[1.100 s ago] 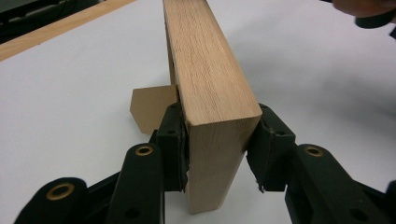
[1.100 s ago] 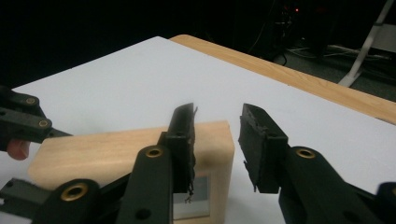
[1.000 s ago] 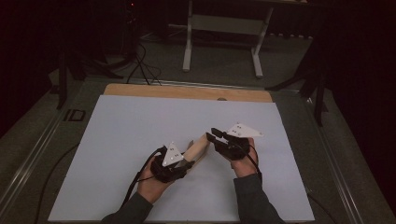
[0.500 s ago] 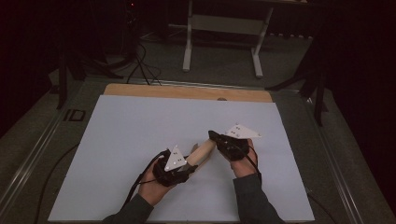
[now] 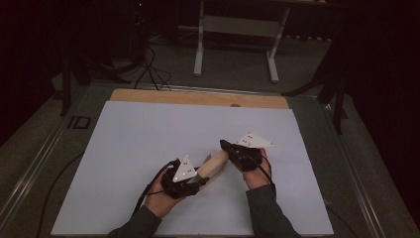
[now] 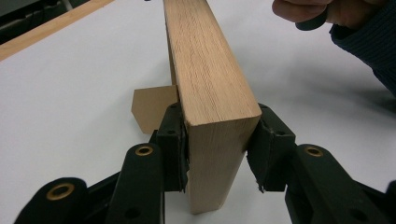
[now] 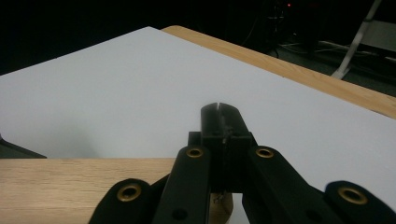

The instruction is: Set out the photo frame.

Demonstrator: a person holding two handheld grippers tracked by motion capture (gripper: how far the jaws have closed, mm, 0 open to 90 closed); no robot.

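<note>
A long pale wooden block (image 5: 214, 162) spans the gap between my two hands above the white table (image 5: 148, 139). My left gripper (image 5: 200, 176) is shut on its near end, the pads pressing both side faces of the block (image 6: 210, 79) in the left gripper view. My right gripper (image 5: 225, 146) is at the block's far end. Its jaws (image 7: 219, 109) are shut together with nothing between them, and the block (image 7: 70, 186) runs just under them. A small tan flat piece (image 6: 152, 109) shows behind the block, low by the table.
A wooden strip (image 5: 198, 97) runs along the table's far edge. Beyond it are a dark floor, cables and a white metal stand (image 5: 237, 29). The hand holding the right gripper (image 6: 317, 11) is at the top right of the left gripper view.
</note>
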